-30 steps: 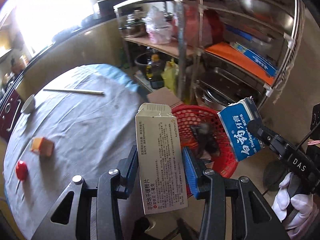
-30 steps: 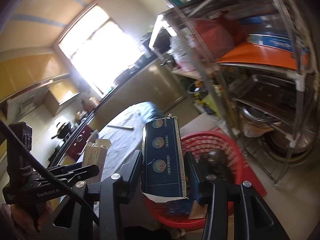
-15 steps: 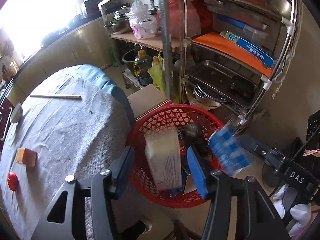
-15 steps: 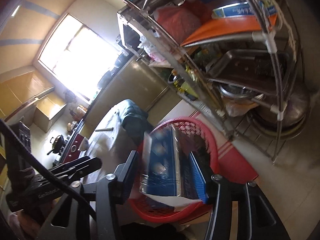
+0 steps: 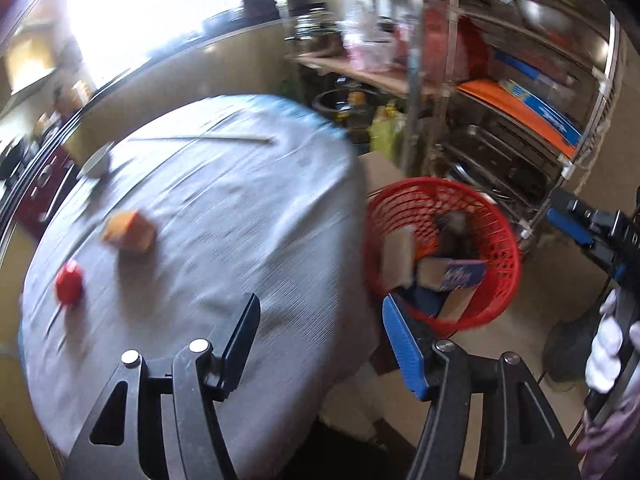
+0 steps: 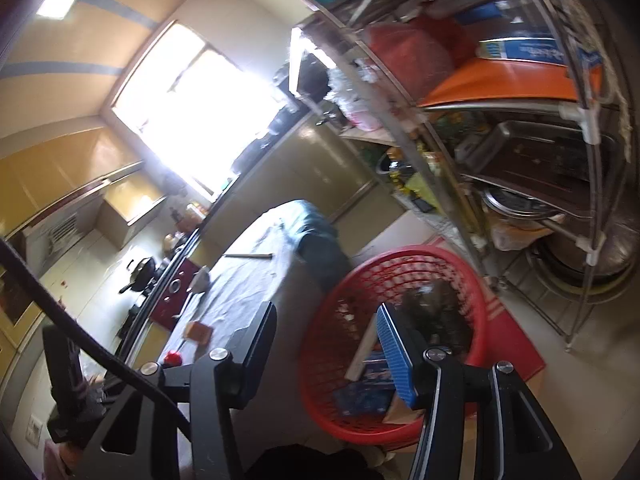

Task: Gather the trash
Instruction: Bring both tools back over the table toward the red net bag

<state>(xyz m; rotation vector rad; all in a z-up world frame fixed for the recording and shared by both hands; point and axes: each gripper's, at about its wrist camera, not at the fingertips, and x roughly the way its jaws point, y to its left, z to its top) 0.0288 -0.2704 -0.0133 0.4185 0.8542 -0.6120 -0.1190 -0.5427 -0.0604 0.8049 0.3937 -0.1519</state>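
Now both boxes lie inside the red basket (image 5: 500, 240) at right of the left wrist view: the white box (image 5: 396, 258) beside the blue box (image 5: 460, 276). Left gripper (image 5: 320, 340) jaws have just been opening and stand wide with nothing between them. Right gripper (image 6: 326, 344) jaws gape empty above the basket's near rim.

A red mesh basket (image 5: 496, 216) stands on the floor just beside the round table's edge. Inside it a pale box (image 5: 396, 258) leans against the near wall, and a blue toothpaste box (image 5: 460, 276) lies tilted next to it, over other dark scraps. On the grey tablecloth lie an orange block (image 5: 130, 234), a small red cap (image 5: 69, 287) and a thin pale stick (image 5: 200, 139), well apart.
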